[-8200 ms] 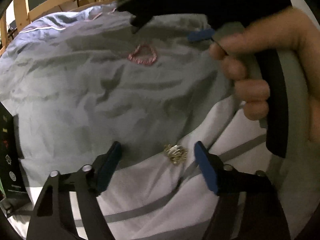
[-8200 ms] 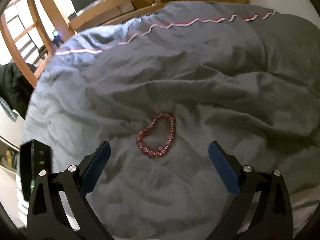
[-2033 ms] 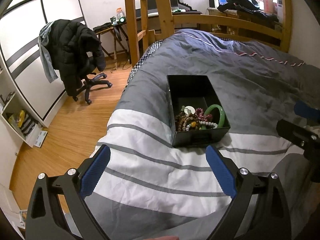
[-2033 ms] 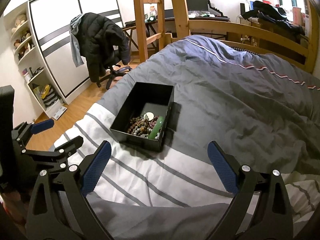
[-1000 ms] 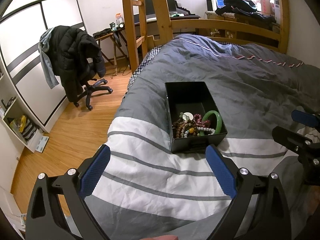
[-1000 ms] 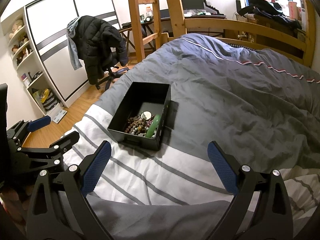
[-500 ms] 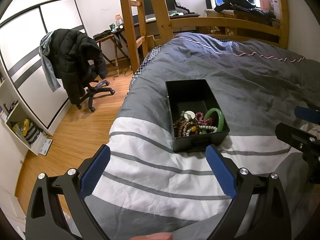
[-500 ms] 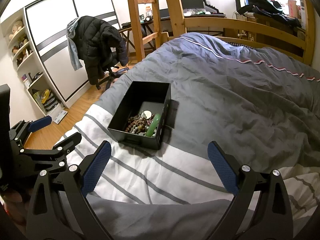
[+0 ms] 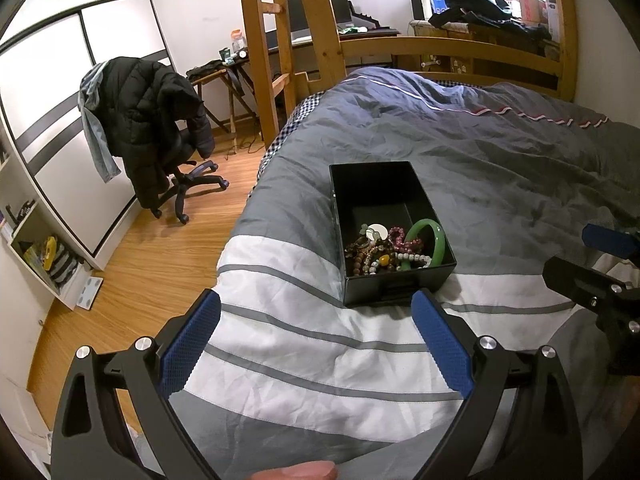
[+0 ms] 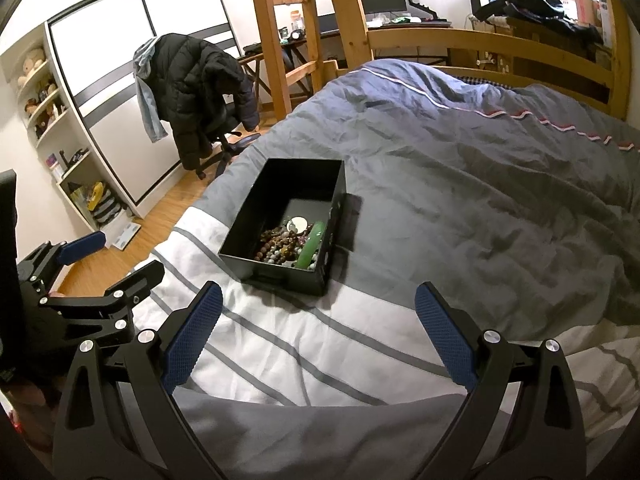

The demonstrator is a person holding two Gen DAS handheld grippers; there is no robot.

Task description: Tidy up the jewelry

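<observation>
- Sitting on the bed's striped duvet (image 9: pixel 304 344), the black box (image 9: pixel 394 294) holds beaded bracelets (image 9: pixel 376 258) and a green bangle (image 9: pixel 434 240) at its near end.
- My left tool (image 9: pixel 316 340) and right tool (image 10: pixel 318 332) both gape wide, empty.

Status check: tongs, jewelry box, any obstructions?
Left tongs open, empty. Right tongs open, empty. Black box on the bed, jewelry piled at its near end with a green bangle. Nothing blocking the box.
</observation>
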